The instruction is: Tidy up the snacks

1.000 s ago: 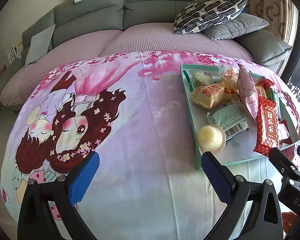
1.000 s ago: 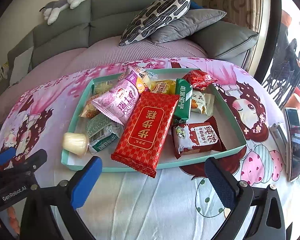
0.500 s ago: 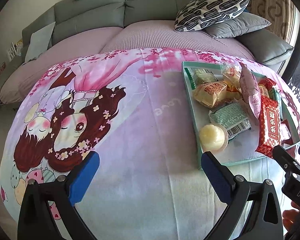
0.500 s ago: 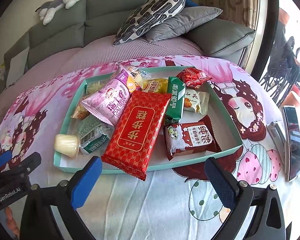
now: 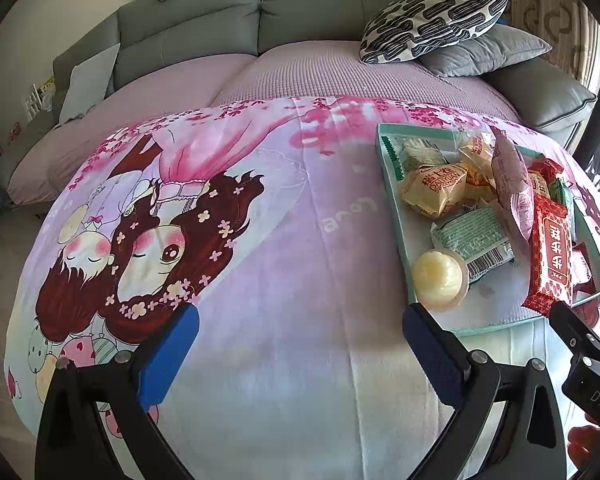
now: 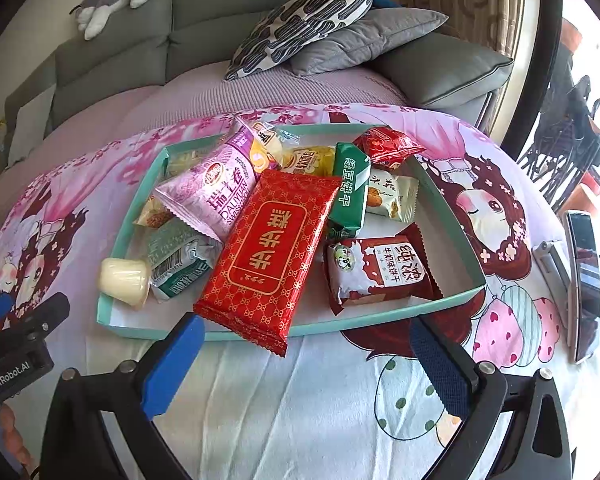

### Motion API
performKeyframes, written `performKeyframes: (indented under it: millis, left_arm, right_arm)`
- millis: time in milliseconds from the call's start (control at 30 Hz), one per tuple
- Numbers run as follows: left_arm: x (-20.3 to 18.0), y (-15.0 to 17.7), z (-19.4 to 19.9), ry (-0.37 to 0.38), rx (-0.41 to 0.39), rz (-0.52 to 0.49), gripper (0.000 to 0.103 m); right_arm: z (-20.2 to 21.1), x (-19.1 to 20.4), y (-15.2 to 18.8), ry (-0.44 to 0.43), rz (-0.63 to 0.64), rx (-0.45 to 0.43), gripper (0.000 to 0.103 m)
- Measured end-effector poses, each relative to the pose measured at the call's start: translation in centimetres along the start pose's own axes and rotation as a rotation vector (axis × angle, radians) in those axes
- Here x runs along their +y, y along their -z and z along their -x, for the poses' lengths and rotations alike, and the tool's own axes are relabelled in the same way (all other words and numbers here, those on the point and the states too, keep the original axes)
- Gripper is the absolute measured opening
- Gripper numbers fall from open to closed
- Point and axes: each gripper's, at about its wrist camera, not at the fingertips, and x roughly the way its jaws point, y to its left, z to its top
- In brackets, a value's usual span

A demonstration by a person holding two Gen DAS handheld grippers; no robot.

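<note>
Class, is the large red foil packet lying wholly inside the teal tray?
No: the large red foil packet overhangs the near rim of the teal tray.

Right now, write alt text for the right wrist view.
A teal tray heaped with wrapped snacks sits on a pink cartoon cloth, a red packet overhanging its near rim. The open right gripper hovers before it, with a grey sofa behind.

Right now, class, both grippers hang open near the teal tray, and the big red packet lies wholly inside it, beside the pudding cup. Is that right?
Not quite. The right wrist view shows the big red packet overhanging the teal tray's near rim onto the cloth. Both grippers, left and right, are open, and the pudding cup is nearby.
</note>
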Motion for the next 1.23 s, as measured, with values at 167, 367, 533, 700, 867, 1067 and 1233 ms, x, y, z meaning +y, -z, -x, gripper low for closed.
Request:
performKeyframes:
  millis: [167,367,533,700,867,1067,1233]
  left_arm:
    - [-0.02,-0.07,0.03,-0.008,-0.001,-0.003,0.101]
    - [0.39,-0.18,0.36,-0.005,-0.014,0.018,0.101]
    - [0.34,-0.19,0.39,-0.001,-0.016,0.018,0.101]
    - [0.21,-0.21,0.39,-0.007,-0.012,0.019,0.101]
    - [0.23,-0.15,0.38,-0.016,-0.011,0.014,0.101]
    - [0.56,0.00,0.45,-0.015,-0.019,0.025,0.101]
    - [0.40,-0.04,0.19,-0.022,-0.009,0.015,0.101]
  right_arm:
    - [-0.17,0.05,0.05,0.005,0.004,0.007,0.103]
    - [-0.12,0.23,0.03,0.003,0.009,0.007,0.103]
    - [-0.20,0.18,0.02,0.005,0.009,0.011,0.103]
    - [-0.28,0.14,0.05,0.006,0.008,0.015,0.103]
    - [-0.31,0.18,0.06,0.006,0.009,0.017,0.103]
    - [-0.35,0.19,0.08,0.006,0.009,0.019,0.103]
    - [-0.42,0.18,0.20,0.007,0.010,0.022,0.103]
